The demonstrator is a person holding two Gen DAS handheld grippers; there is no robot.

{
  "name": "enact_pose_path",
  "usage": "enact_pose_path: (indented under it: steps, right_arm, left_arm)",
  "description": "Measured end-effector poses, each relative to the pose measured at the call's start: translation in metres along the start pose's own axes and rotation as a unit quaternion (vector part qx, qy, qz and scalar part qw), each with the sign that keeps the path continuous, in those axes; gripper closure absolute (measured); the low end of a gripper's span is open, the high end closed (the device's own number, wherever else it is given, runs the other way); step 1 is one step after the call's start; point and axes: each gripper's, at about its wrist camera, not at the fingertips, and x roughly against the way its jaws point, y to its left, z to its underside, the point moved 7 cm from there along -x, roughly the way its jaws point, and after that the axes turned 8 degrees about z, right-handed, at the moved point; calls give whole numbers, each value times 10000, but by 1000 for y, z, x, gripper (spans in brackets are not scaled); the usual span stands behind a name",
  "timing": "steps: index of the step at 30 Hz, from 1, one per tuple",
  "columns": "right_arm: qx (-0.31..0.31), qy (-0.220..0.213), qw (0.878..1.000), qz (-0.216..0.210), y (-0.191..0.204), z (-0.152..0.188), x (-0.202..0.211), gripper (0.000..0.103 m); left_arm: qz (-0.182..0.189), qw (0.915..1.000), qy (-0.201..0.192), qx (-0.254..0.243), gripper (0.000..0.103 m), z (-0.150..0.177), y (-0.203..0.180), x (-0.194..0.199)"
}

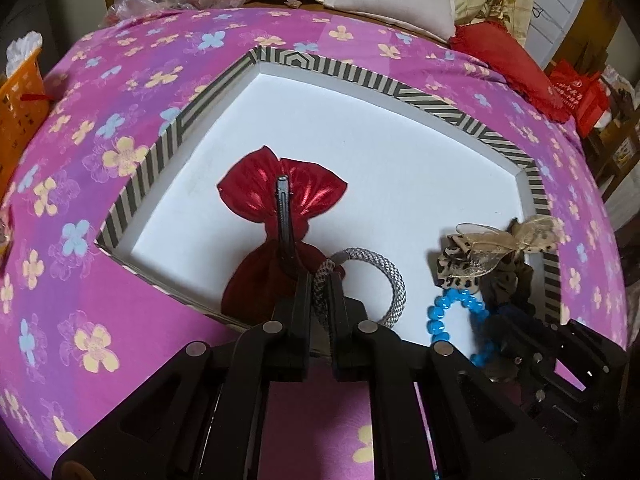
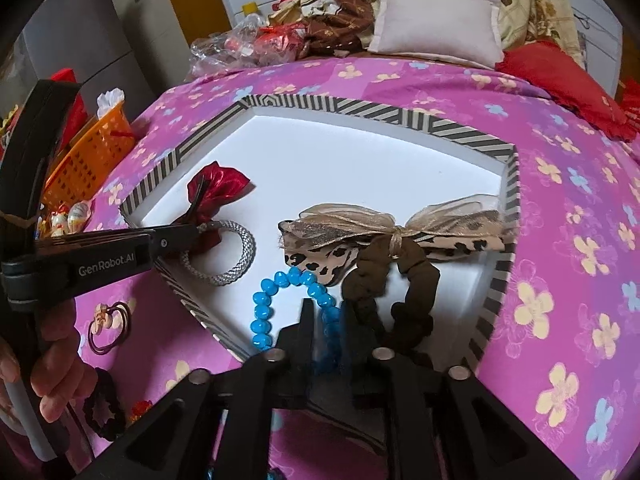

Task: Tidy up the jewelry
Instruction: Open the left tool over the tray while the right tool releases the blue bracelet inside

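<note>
A striped hexagonal box (image 1: 320, 65) (image 2: 400, 114) with a white floor lies on the flowered bedspread. Inside it are a red satin bow clip (image 1: 256, 196) (image 2: 224, 186), a silver rope bracelet (image 1: 394, 280) (image 2: 244, 240), a blue bead bracelet (image 1: 444, 312) (image 2: 264, 304) and a leopard-print bow on a brown scrunchie (image 1: 480, 256) (image 2: 416, 276). My left gripper (image 1: 322, 280) (image 2: 198, 230) is shut on the silver bracelet's near side, just over the bow clip. My right gripper (image 2: 328, 310) stands open; the blue bracelet's near side hangs blurred between its jaws, free of the pads.
An orange basket (image 1: 20, 100) (image 2: 92, 148) stands off the bed's left edge. Brown hair ties (image 2: 108, 328) and a black scrunchie (image 2: 104, 408) lie on the bedspread left of the box, near a person's hand (image 2: 52, 360). A pillow (image 2: 436, 24) and a red cushion (image 2: 560, 80) lie behind.
</note>
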Motion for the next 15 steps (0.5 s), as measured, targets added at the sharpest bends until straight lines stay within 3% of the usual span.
enact_pose_path:
  steps: [1,5,9,15]
  right_arm:
    - [-27,-49,10000,-6,-1,1,4,65]
    - [-41,-141,9999,-31,0,3,16,64]
    - [-36,-252,9997,-55,4,7,32,64]
    - [-49,-447,9990,-54,4,21,62,59]
  left_arm:
    - [23,10000,-2,13,93,0,0,1]
    - [57,9999,-83,-54,82,3,-4,10]
    - [183,9997,-172,-42,63,6,-9,24]
    - [297,9991,-288,-71,57,20,-11,53]
